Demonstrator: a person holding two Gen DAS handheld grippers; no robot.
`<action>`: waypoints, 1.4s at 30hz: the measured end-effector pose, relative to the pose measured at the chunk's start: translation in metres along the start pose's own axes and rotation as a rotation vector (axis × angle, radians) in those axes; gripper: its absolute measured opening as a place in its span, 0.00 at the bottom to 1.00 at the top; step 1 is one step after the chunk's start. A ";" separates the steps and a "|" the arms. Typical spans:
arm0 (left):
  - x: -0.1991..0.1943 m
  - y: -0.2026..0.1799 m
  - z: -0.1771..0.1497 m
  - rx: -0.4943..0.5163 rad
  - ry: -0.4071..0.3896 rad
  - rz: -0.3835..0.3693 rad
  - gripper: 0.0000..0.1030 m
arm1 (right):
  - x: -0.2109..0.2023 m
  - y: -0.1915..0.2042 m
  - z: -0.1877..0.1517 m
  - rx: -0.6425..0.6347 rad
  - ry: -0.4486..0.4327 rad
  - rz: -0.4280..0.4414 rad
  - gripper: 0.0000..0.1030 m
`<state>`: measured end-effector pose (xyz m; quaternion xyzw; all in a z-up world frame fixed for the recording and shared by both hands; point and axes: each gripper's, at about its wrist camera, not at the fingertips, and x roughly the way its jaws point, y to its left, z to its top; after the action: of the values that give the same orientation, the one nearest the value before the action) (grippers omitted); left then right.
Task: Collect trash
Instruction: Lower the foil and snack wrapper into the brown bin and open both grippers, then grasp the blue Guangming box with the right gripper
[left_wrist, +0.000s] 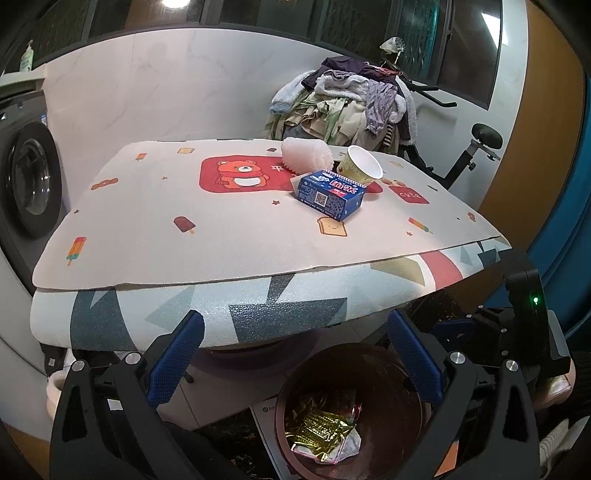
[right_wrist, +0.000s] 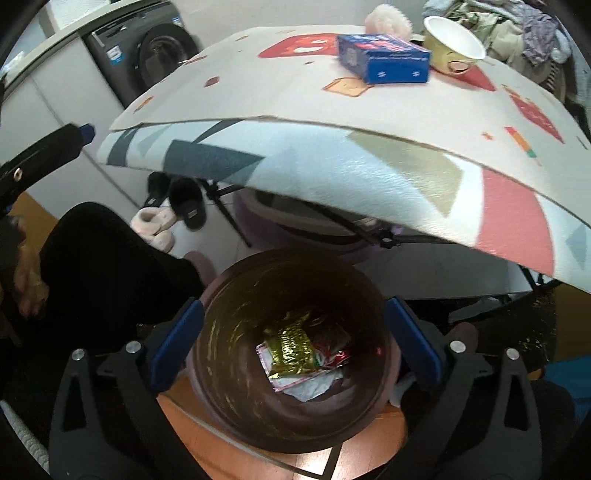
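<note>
A brown bin stands on the floor in front of the table, with a gold foil wrapper and crumpled white packaging at its bottom. My right gripper hangs over the bin's mouth, open, with nothing between its blue pads. My left gripper is open and empty, just short of the table's near edge, with the bin below it. On the table lie a blue carton, a tipped paper cup and a white foam net. The carton and cup also show in the right wrist view.
The table carries a printed mat that overhangs its patterned edge. A washing machine stands at the left, a chair piled with clothes behind the table. Slippers and a person's dark-clad leg are beside the bin.
</note>
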<state>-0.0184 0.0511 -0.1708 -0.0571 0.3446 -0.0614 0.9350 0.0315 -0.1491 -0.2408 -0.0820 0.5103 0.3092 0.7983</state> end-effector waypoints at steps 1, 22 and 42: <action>0.001 0.000 0.000 0.001 0.001 0.000 0.94 | -0.001 -0.002 0.000 0.006 -0.003 -0.005 0.94; 0.001 0.001 0.001 0.001 0.001 -0.002 0.94 | -0.011 -0.013 0.003 0.064 -0.060 -0.032 0.94; 0.019 0.022 0.017 -0.124 0.087 -0.028 0.94 | -0.041 -0.062 0.043 0.125 -0.181 -0.090 0.94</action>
<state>0.0089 0.0710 -0.1733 -0.1169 0.3875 -0.0554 0.9128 0.0888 -0.1963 -0.1962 -0.0265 0.4500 0.2470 0.8578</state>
